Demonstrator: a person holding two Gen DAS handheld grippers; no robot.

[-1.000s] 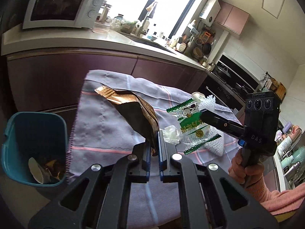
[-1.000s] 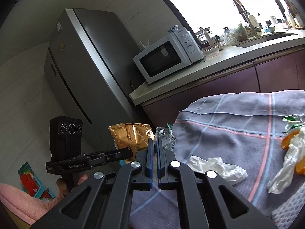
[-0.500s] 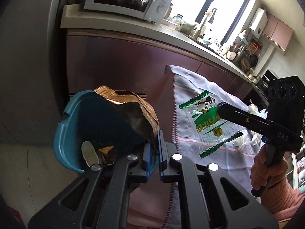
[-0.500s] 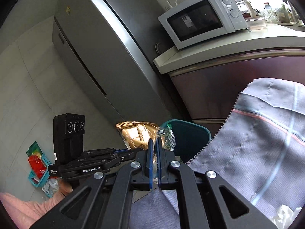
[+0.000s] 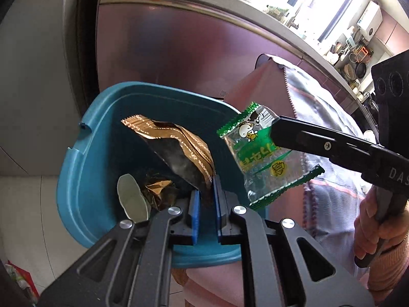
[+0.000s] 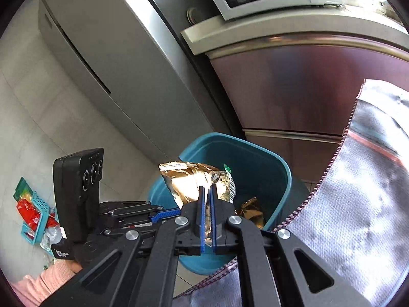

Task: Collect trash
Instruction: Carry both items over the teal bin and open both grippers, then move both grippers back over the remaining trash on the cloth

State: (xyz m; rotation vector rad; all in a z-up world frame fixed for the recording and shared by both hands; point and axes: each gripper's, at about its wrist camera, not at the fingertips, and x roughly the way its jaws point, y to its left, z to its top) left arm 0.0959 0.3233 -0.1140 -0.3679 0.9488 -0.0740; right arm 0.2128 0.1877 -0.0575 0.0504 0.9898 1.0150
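Gold wrapper (image 5: pixel 176 151) hangs over teal bin (image 5: pixel 76 153), nipped by left gripper (image 5: pixel 205 204), whose jaws have just been easing apart. Green wrapper (image 5: pixel 260 158) at its 3 o'clock, pinched tight by right gripper (image 5: pixel 274 133), poised for dropping.

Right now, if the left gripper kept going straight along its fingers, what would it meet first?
Probably the trash inside the teal bin. The left gripper points down into its mouth with the gold-and-black wrapper between its fingers; a crumpled gold wrapper and a pale scrap lie ahead. Depth is unclear.
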